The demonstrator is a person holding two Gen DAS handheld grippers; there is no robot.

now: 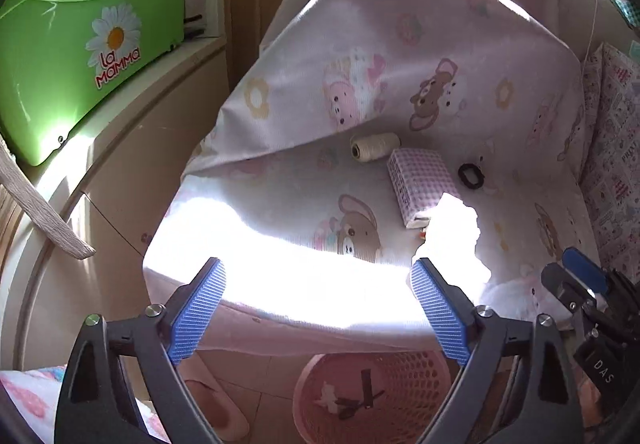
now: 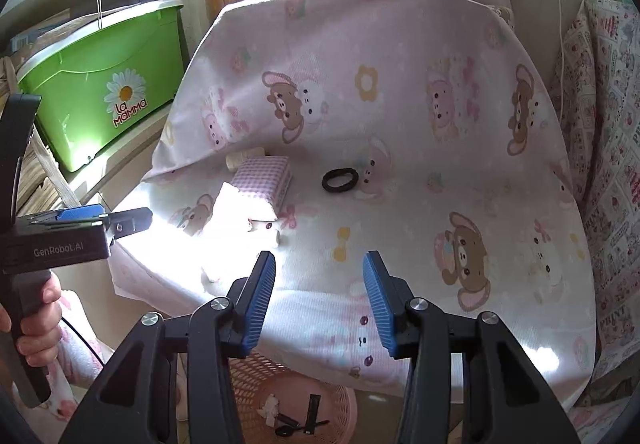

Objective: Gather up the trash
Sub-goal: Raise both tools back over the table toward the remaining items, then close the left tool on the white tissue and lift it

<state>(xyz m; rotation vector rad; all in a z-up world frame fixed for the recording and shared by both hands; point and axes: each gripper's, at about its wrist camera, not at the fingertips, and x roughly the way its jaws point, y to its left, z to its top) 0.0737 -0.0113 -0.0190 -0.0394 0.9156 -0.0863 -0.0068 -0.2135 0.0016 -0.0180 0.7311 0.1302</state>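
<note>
A bear-print sheet (image 2: 400, 131) is covering the seat, sunlight glaring across its front. A crumpled white tissue (image 2: 240, 211) is lying against a pink checked box (image 2: 264, 179), near a black hair tie (image 2: 340, 179). Below, a pink basket (image 1: 400, 384) is holding scraps. Both the left gripper (image 1: 316, 284) and right gripper (image 2: 319, 268) are hanging apart, empty.

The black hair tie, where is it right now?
The black hair tie lies flat on the cartoon bed sheet, just right of the pink checkered box, in both wrist views.
</note>
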